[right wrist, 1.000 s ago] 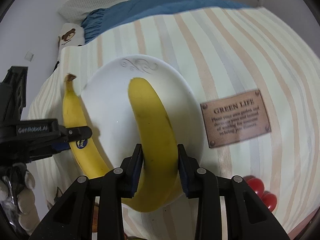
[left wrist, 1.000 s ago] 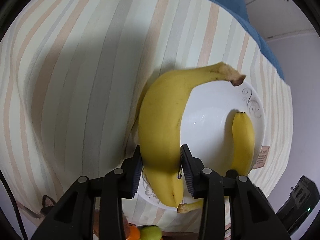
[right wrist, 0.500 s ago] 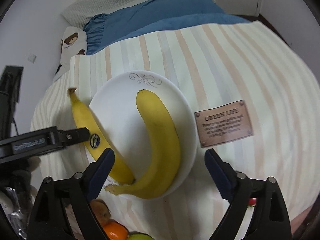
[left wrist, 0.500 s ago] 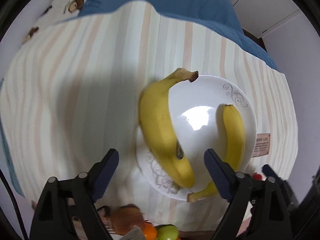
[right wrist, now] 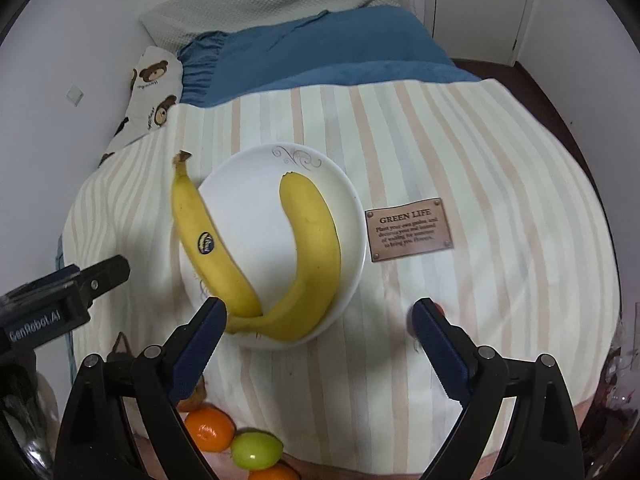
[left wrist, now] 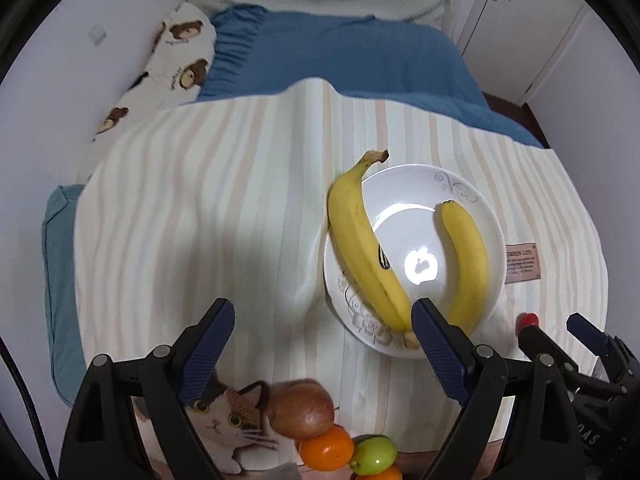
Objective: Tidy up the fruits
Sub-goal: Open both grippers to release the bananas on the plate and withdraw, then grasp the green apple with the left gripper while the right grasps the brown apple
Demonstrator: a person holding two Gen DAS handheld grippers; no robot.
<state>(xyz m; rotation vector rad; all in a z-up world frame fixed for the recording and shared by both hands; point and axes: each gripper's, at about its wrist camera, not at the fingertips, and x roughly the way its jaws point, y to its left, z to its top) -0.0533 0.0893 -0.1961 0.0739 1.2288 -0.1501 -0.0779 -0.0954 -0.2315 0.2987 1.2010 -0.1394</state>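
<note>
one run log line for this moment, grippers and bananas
left gripper: open, empty | right gripper: open, empty | bananas: both on plate | other fruit: off plate

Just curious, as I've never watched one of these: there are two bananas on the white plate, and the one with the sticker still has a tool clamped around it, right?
Not quite. Both bananas are on the white plate, but the stickered banana lies free. The right wrist view shows the left tool off to its side, and the right tool is open too.
</note>
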